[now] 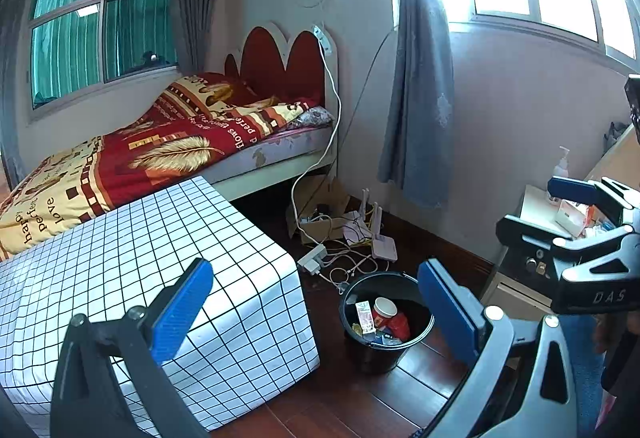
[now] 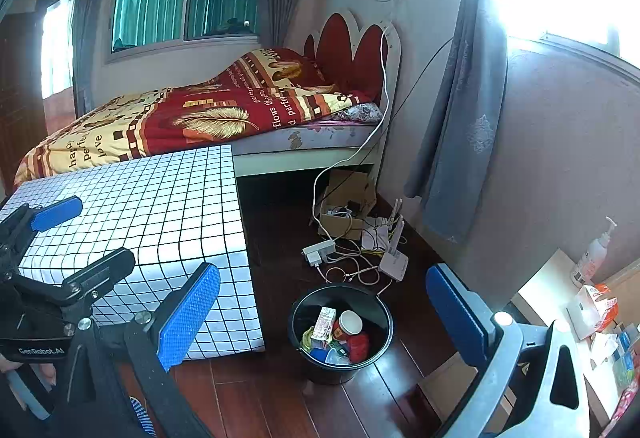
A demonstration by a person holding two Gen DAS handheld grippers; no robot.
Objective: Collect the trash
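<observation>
While both the left gripper and right gripper hang released and empty, the bucket at six o'clock on the floor already holds trash, suggesting collection is nearly done.

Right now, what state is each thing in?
left gripper: open, holding nothing
right gripper: open, holding nothing
bucket: upright on the floor, trash inside
carton: in the bucket, tilted
red jar: in the bucket, on its side
cardboard box: open
</observation>
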